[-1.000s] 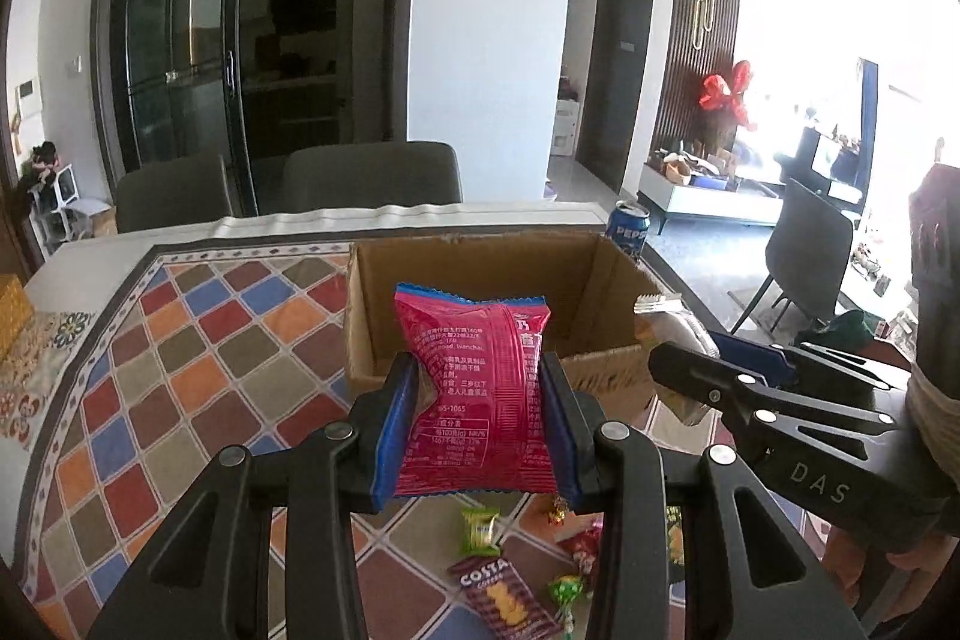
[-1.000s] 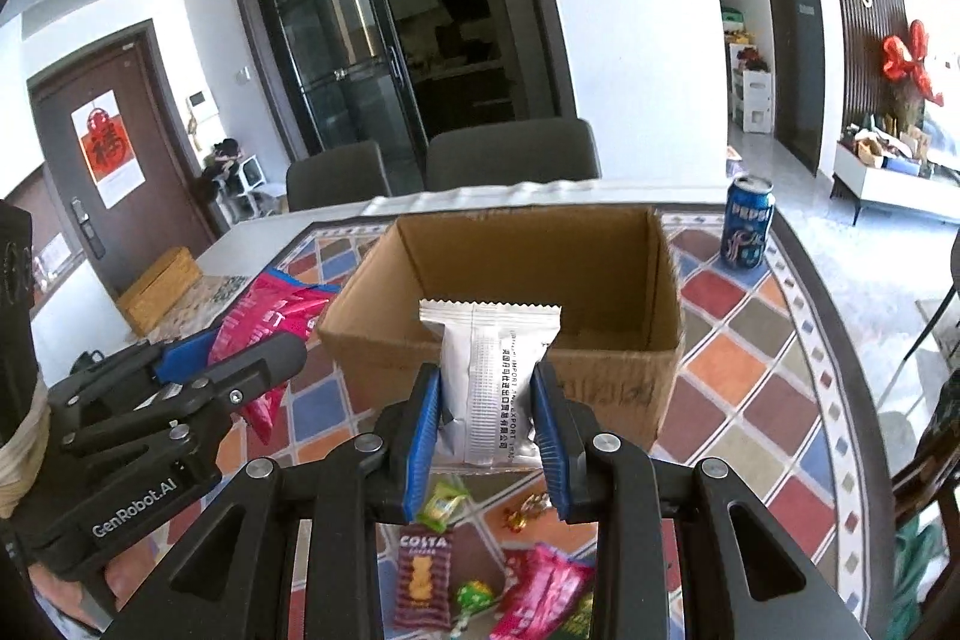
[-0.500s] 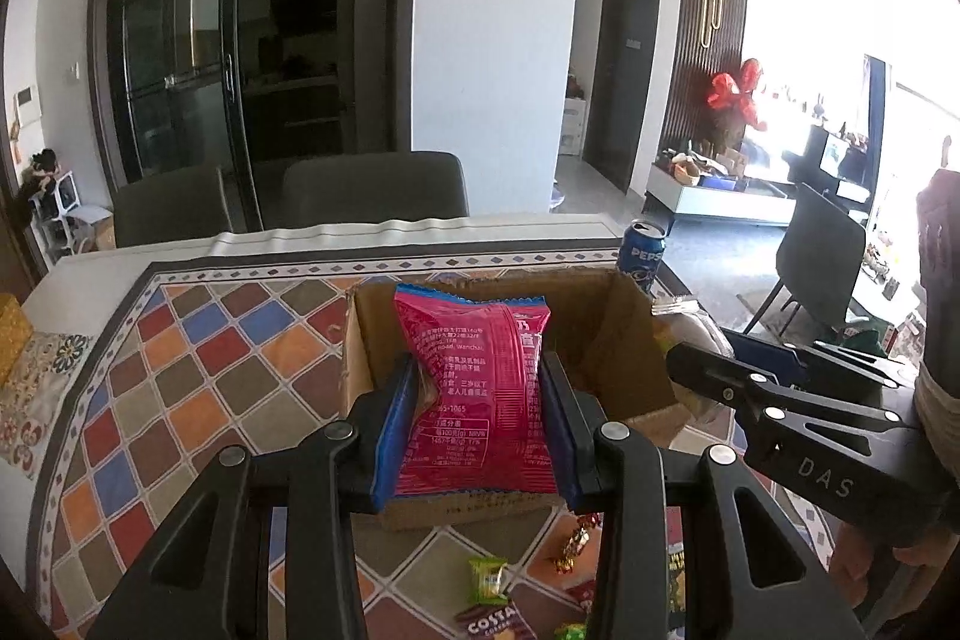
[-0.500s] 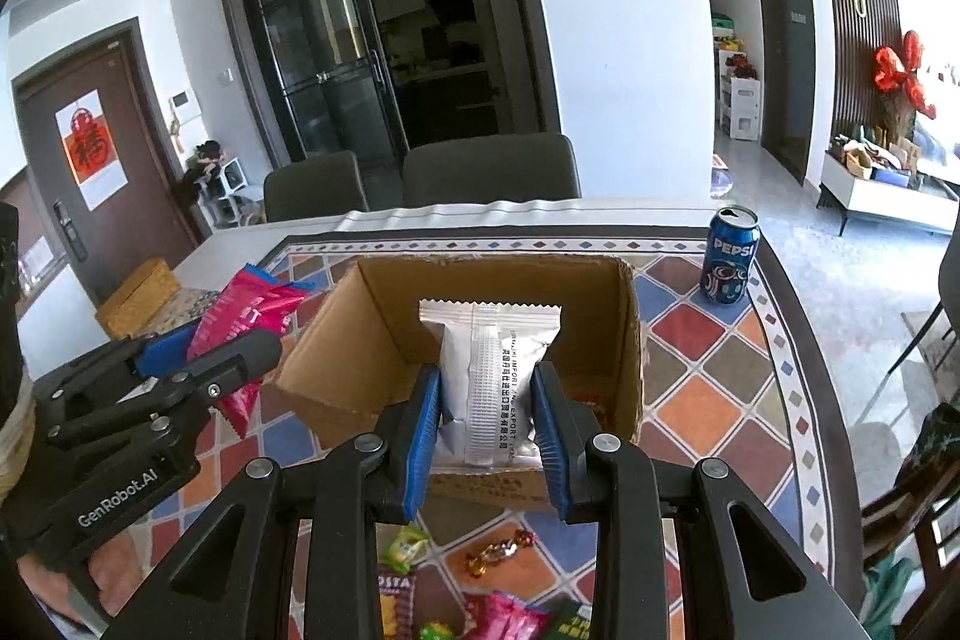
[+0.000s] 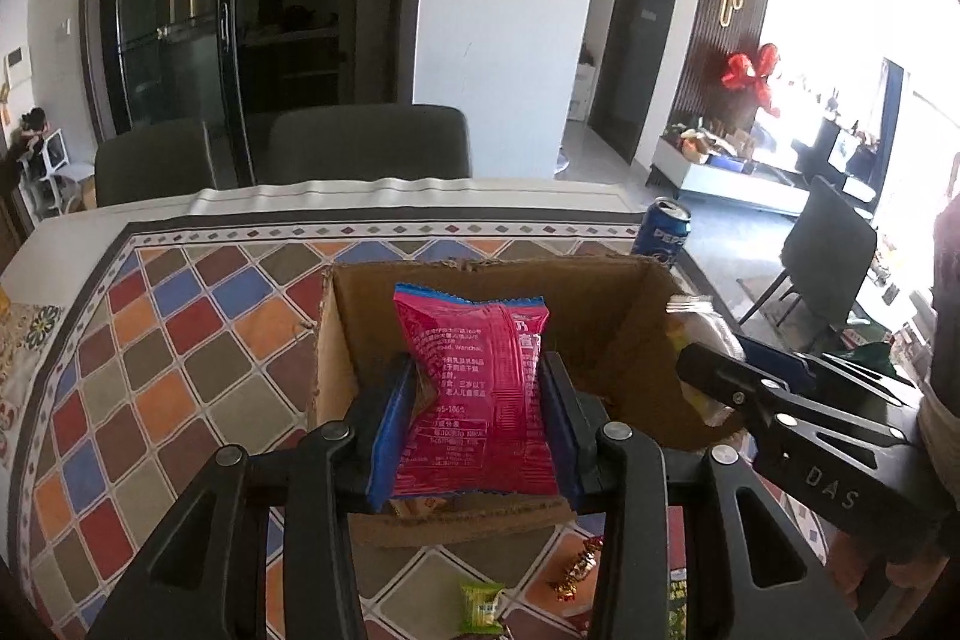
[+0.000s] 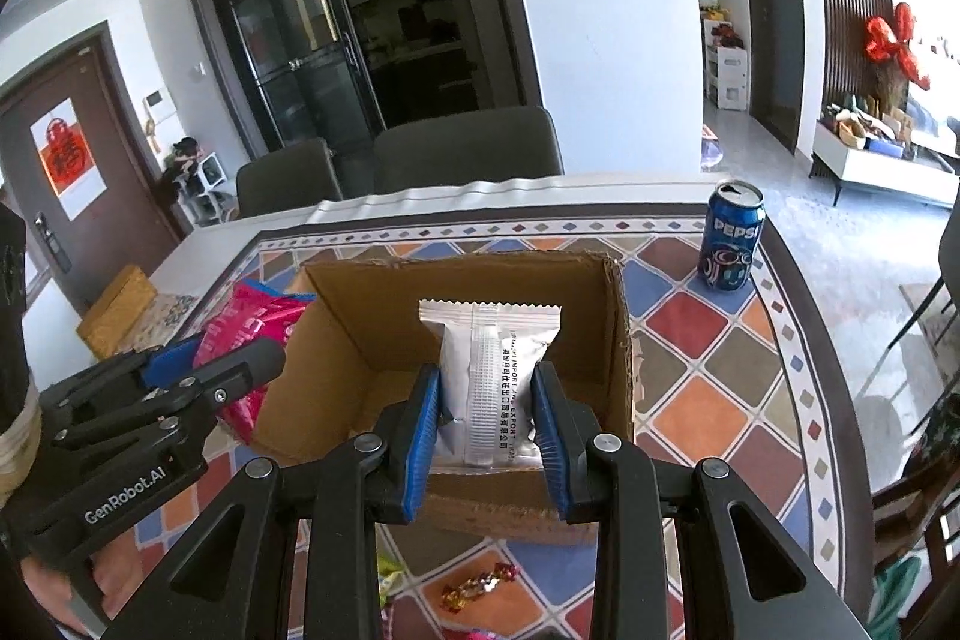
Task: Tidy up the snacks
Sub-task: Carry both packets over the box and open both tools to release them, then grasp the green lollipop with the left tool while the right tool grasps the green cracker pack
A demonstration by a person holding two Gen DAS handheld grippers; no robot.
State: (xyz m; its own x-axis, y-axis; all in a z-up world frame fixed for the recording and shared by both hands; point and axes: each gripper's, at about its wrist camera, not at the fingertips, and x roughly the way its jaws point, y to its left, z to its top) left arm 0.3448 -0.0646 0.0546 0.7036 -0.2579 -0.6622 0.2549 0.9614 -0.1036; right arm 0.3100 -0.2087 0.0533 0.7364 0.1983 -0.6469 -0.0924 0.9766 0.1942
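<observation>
An open cardboard box [image 5: 600,316] stands on the patterned tablecloth. My left gripper [image 5: 477,370] holds a pink snack pack [image 5: 480,388] upright over the box's near left part. Its jaws are opening, and the pads still touch the pack's sides. My right gripper [image 6: 486,376] is shut on a silver snack pack [image 6: 489,358], held upright above the inside of the box [image 6: 360,316]. In the right wrist view the left gripper [image 6: 240,349] and its pink pack [image 6: 252,322] show at the box's left wall. The right gripper [image 5: 726,358] shows at the right of the left wrist view.
A blue Pepsi can [image 6: 731,244] stands on the cloth beyond the box's right corner. Loose wrapped candies [image 6: 480,583] and a green sweet [image 5: 480,607] lie in front of the box. Two dark chairs [image 6: 468,148] stand at the table's far edge.
Both grippers have moved forward with their packs, from in front of the box to over its opening. The loose candies have slid toward the bottom of both views.
</observation>
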